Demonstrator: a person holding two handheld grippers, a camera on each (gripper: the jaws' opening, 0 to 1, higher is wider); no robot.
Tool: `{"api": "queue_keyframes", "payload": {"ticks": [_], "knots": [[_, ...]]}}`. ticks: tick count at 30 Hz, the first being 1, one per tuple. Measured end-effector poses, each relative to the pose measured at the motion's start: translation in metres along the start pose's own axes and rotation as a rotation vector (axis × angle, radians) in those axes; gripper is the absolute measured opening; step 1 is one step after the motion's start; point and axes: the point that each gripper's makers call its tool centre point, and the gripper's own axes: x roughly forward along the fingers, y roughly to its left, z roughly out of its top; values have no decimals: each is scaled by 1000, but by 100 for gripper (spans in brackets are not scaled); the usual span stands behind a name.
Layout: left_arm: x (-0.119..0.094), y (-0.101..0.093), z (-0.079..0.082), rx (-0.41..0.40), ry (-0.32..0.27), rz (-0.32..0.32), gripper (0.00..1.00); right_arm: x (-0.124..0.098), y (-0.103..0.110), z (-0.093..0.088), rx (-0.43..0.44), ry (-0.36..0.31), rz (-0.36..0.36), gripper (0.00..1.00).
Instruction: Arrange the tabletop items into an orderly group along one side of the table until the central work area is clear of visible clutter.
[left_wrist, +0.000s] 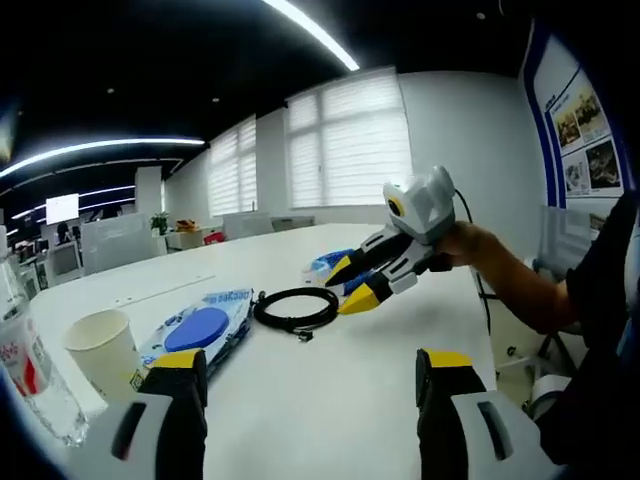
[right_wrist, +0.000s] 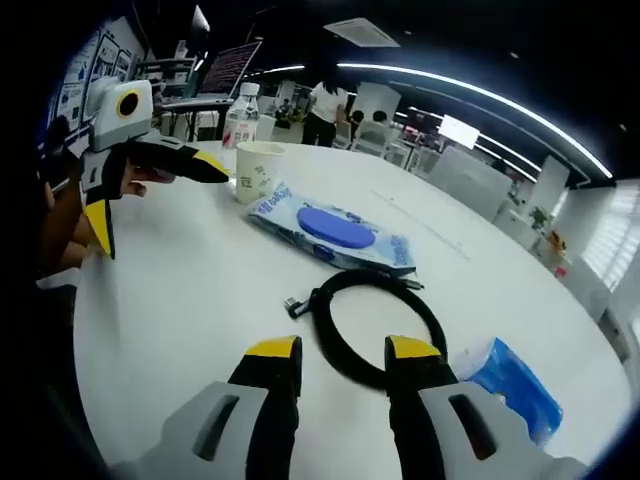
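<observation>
Your left tool (left_wrist: 312, 385) hovers above the white table (left_wrist: 330, 400), jaws wide and holding nothing. Your right tool (right_wrist: 343, 355) hangs just over the coiled black cable (right_wrist: 378, 322), jaws slightly parted and empty. A wipes pack (right_wrist: 335, 232) lies beyond the cable, with a paper cup (right_wrist: 259, 170) and bottle (right_wrist: 240, 118) past it. A blue packet (right_wrist: 510, 385) sits beside the cable.

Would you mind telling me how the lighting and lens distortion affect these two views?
Left gripper view: bright blinded windows backlight the room, the ceiling stays dark, and the water bottle bends at the edge. Right gripper view: the white table curves strongly, light strips arc overhead, and the black cable stays sharp.
</observation>
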Motion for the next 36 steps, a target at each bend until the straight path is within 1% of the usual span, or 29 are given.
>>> {"api": "queue_keyframes", "payload": {"ticks": [3, 8, 12, 15, 16, 20, 23, 27, 29, 31, 32, 36], "knots": [[6, -3, -4, 14, 26, -17, 85, -2, -3, -5, 10, 8, -9, 33], [12, -8, -1, 16, 21, -38, 85, -5, -5, -10, 29, 7, -17, 34], [16, -11, 1, -8, 10, -64, 85, -6, -5, -11, 42, 4, -20, 34], [19, -11, 2, -17, 11, -78, 84, -7, -7, -14, 67, 9, -29, 40], [20, -11, 2, -20, 11, -81, 84, -8, -8, -15, 73, 11, -31, 41], [27, -11, 6, -41, 4, -108, 84, -10, -9, -20, 80, 15, -40, 40], [32, -15, 6, -43, 13, -129, 83, -11, -10, -23, 83, 20, -41, 41], [40, -15, 7, -28, 26, -141, 80, -13, -12, -26, 92, 21, -47, 42], [42, -13, 9, -19, 20, -132, 77, -15, -16, -27, 95, 17, -49, 42], [44, -11, 10, -22, 13, -131, 77, -17, -17, -27, 99, 11, -53, 42], [46, -10, 8, -32, 20, -133, 76, -17, -18, -27, 100, 11, -52, 42], [51, -8, 1, -22, 51, -127, 75, -16, -21, -28, 106, 5, -57, 42]]}}
